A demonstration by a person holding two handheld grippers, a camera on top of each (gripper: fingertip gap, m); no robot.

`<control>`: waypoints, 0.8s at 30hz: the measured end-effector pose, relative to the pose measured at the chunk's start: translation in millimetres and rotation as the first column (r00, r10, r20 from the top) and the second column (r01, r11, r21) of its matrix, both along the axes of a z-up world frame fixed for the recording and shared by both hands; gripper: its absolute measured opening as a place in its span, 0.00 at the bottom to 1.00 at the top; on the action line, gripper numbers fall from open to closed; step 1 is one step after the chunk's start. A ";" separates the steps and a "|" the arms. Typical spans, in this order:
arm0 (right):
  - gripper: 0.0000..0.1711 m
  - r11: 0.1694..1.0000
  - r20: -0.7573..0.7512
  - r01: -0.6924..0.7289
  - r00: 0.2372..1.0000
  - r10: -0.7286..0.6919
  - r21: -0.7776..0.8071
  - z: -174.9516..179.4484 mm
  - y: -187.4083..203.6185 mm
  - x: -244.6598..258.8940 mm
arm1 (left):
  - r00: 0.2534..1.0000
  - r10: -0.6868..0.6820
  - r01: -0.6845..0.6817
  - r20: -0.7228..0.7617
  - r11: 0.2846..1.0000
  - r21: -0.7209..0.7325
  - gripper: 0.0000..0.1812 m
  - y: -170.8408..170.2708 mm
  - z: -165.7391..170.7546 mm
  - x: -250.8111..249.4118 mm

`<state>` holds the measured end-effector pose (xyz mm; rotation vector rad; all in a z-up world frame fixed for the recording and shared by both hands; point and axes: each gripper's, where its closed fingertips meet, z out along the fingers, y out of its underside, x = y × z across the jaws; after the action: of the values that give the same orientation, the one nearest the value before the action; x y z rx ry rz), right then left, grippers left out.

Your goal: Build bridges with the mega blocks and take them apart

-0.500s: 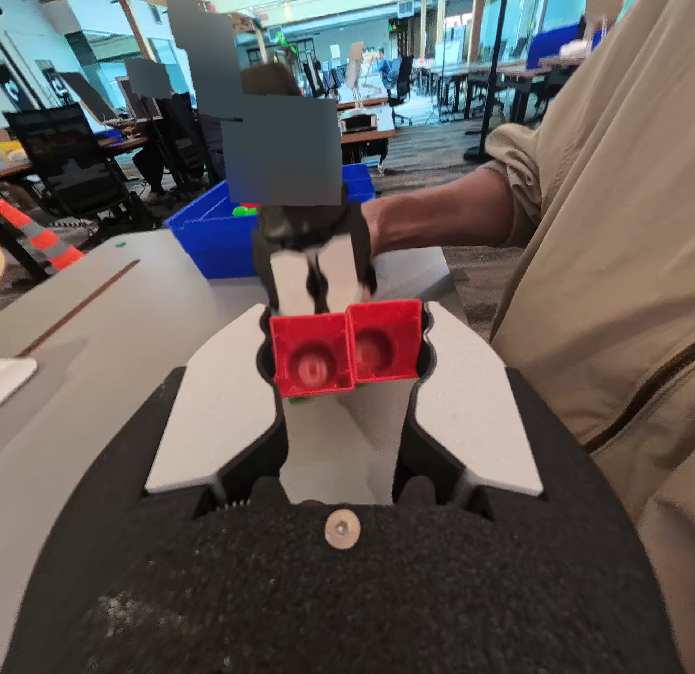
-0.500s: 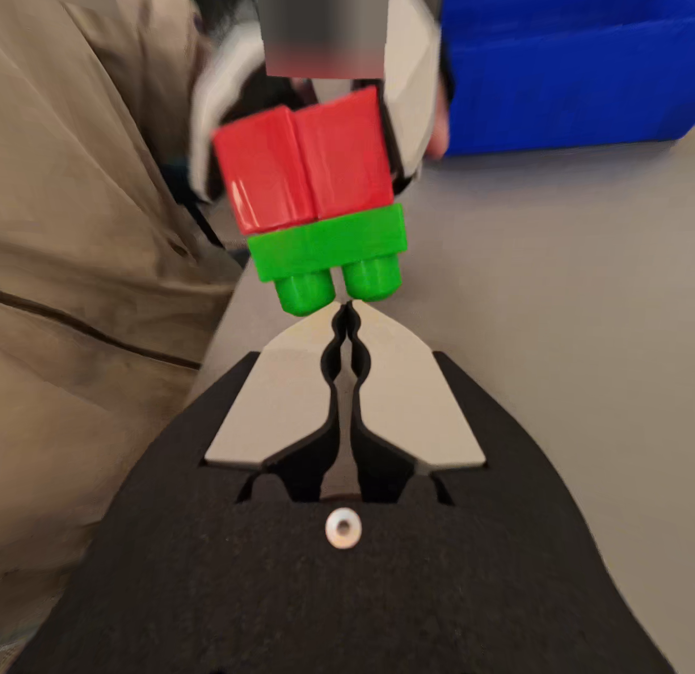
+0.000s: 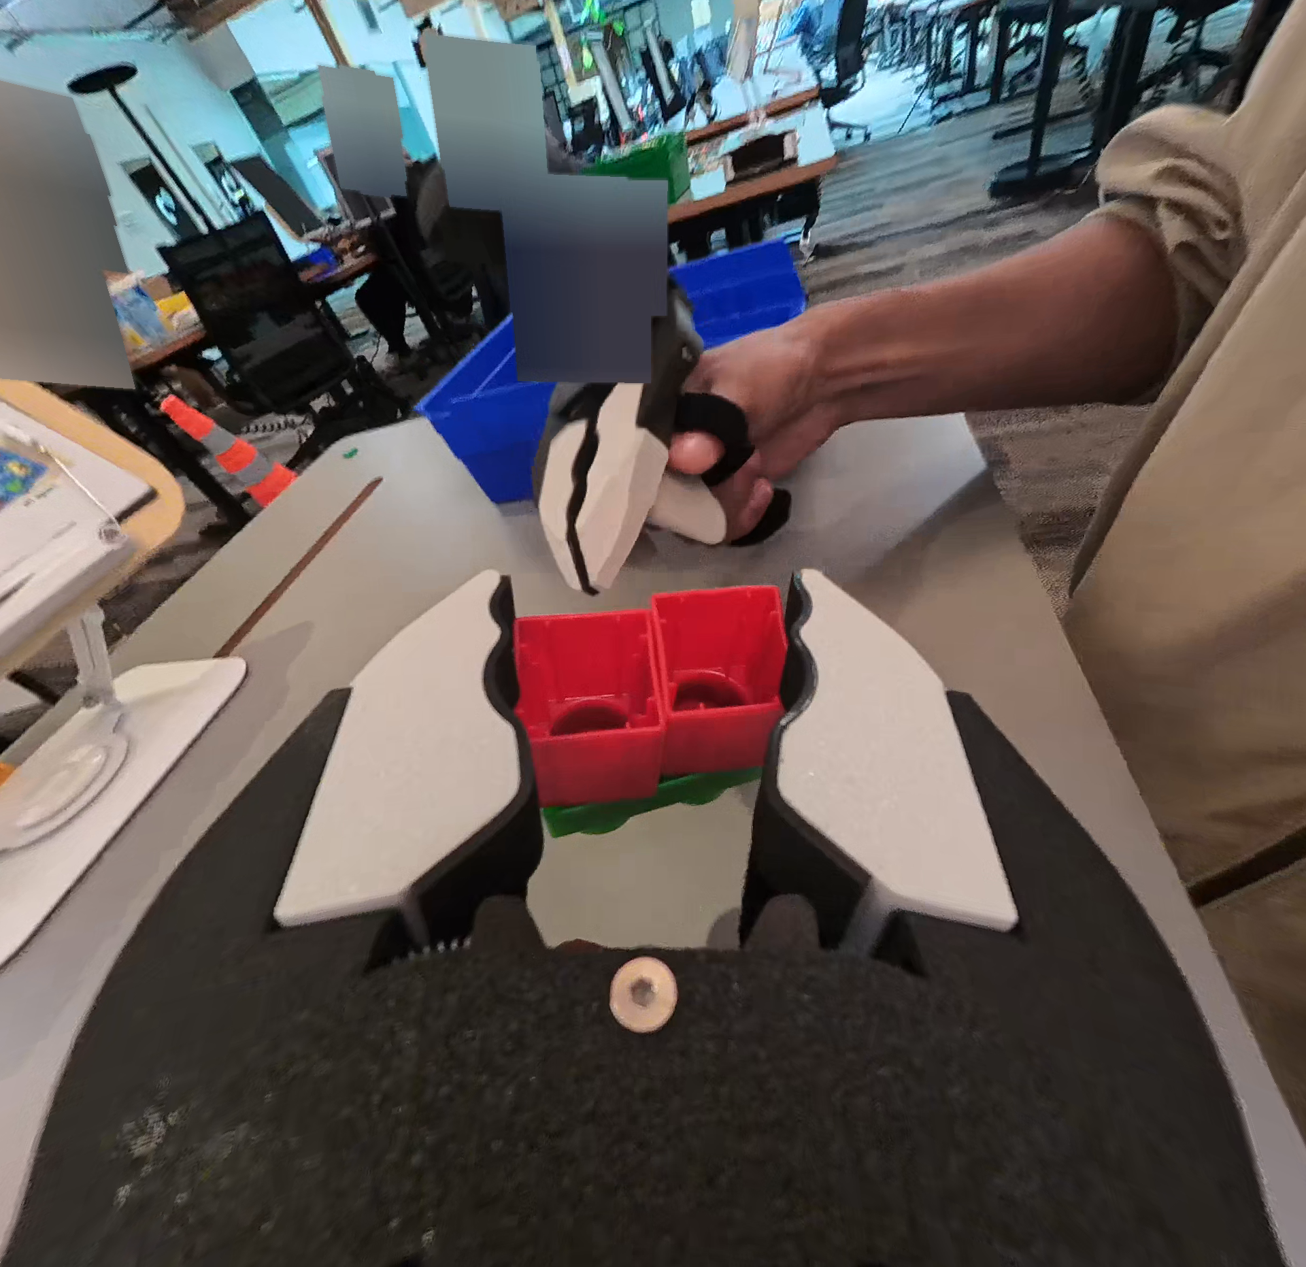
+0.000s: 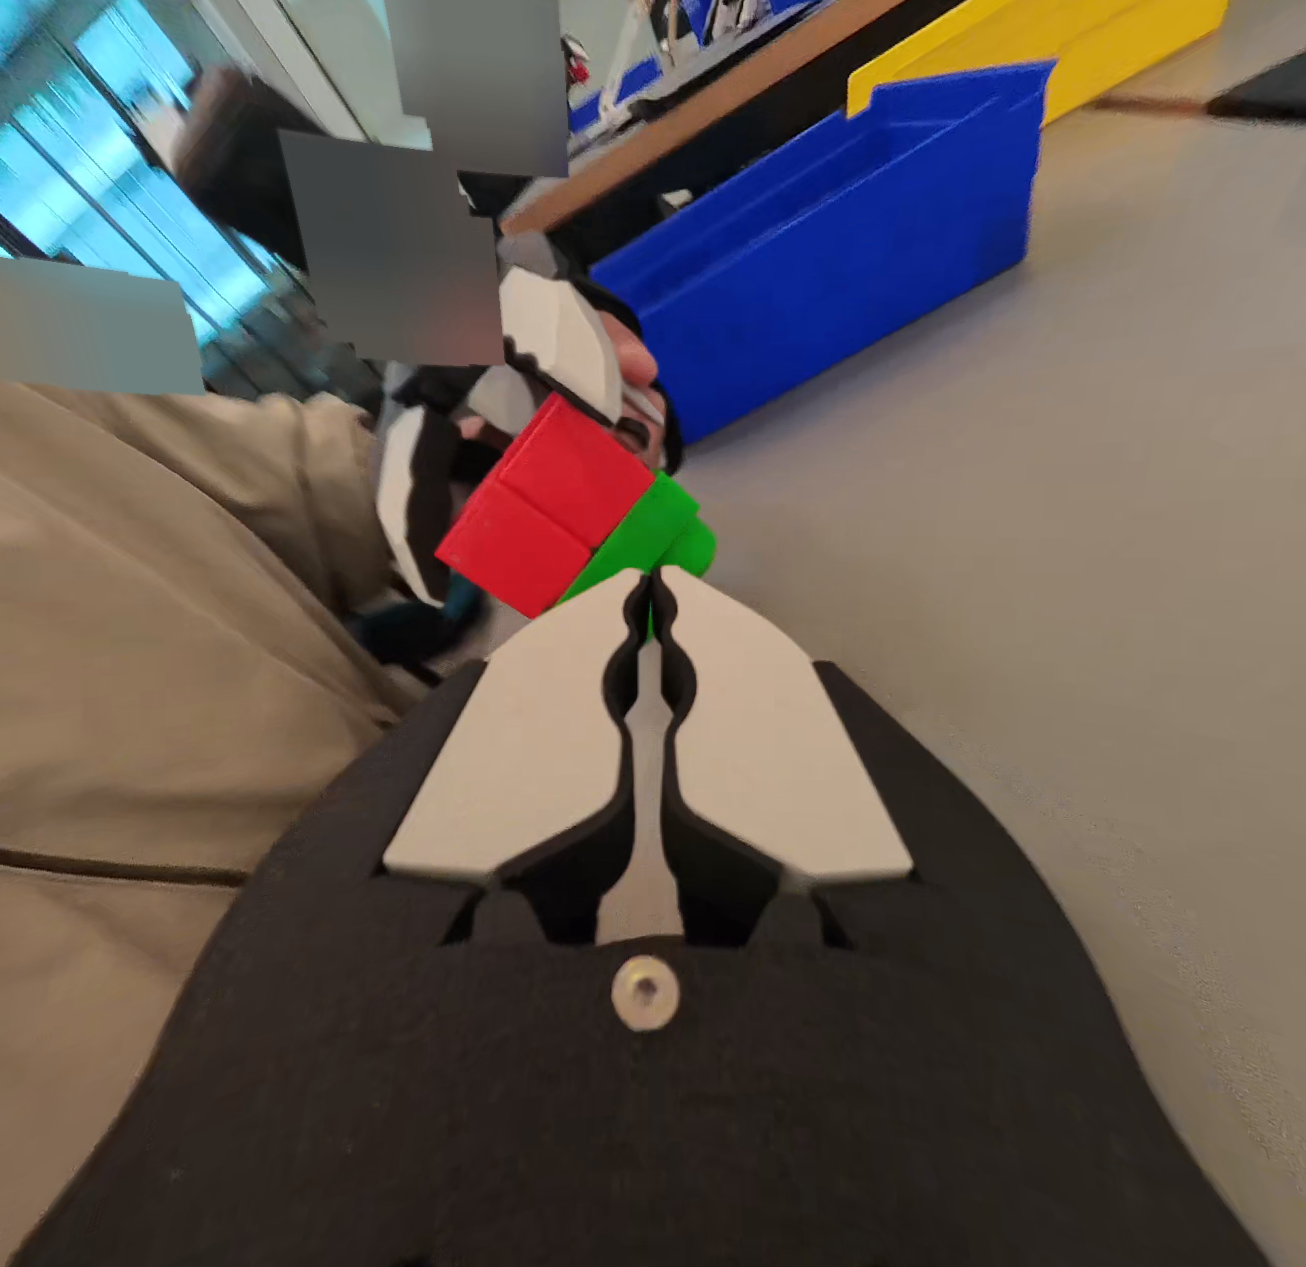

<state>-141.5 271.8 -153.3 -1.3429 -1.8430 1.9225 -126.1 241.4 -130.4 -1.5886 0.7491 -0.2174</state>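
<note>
Holding: my left tongs grasp two red blocks side by side, open undersides facing the camera, lifted above the worktop.
Green block: it is still plugged onto the reds, studs pointing away from them; in the left wrist view only its edge peeks out beneath the reds.
Right tongs: I have them clenched, tips meeting right at the green block. A sliver of green shows behind the tips, but I cannot tell whether they pinch anything or merely press against it.
Position: in the left wrist view the right tongs hang tip-down just beyond the reds, apparently apart from them.
Bin: a blue bin sits on the worktop behind the blocks; I cannot see inside it from here.
Progress: I judge this as the take-apart half. One small three-piece cluster remains joined and in my grip; no standing bridge shows on the worktop.
Left to do: prise the green block off, split the two reds, then drop the pieces, presumably in the bin.
Risk: with closed tips I have little purchase on the green; I would reopen and grip it across its sides.
</note>
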 end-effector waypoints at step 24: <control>0.29 0.549 -0.094 -0.311 0.917 0.387 -0.776 38.5 -58.8 19.9 | 0.992 -0.077 0.053 0.104 0.977 0.209 0.41 -10.7 49.1 23.0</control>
<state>-121.6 213.0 -114.9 -1.2916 -1.3767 3.1887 -103.1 230.7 -81.4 -1.3460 0.7134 -0.2661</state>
